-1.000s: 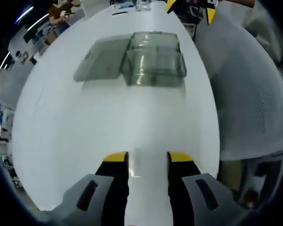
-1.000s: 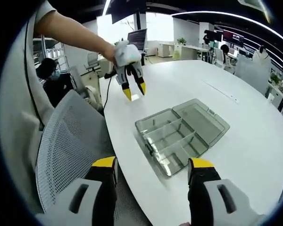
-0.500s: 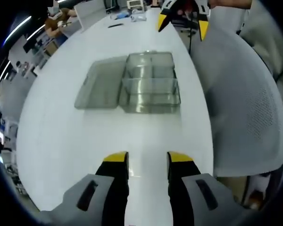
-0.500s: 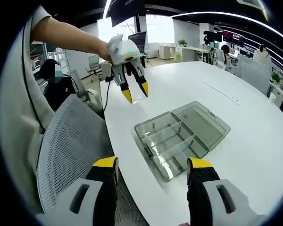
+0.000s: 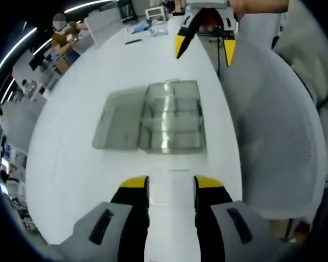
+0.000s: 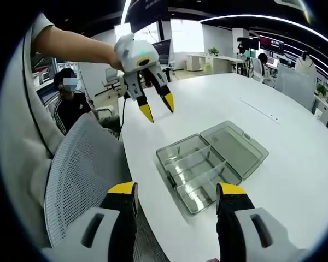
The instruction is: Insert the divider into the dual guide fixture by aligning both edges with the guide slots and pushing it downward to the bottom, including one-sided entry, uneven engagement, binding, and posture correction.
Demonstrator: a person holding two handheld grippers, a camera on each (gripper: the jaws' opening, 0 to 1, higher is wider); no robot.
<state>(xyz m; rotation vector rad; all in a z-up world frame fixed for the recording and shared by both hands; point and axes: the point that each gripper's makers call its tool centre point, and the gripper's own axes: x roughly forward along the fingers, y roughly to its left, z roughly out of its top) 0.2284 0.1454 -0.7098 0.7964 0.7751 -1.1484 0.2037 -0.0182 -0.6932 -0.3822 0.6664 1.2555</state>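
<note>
White laminate is forming the top of the large table [image 5: 71,180], which is carrying the work close to its near edge, within reach of both hands. Beside that edge, a grey mesh office chair [image 6: 76,164] is standing just off the table, at the person's side.

Smoky translucent plastic is making up the compartment box [image 6: 199,172], which is acting as the dual guide fixture. It is lying flat with its hinged lid [image 6: 238,143] folded fully open and resting on the table alongside the base, so the base is open to access from above. Two dividers [image 6: 197,169] are standing upright in the base, each running across it with both ends at opposite side walls, splitting it into three compartments. Whether they are pushed fully down cannot be told. Apart from the dividers, the compartments are appearing to hold nothing. No loose divider is lying on the table.

Both tools are hanging above the table, apart from the box, which probably suits an approach from above. The left gripper [image 5: 168,188] is looking down on the box, its yellow-tipped jaws released and gripping nothing. The right gripper [image 6: 176,191] is likewise spread wide, its jaws framing the near end of the box and holding nothing.
</note>
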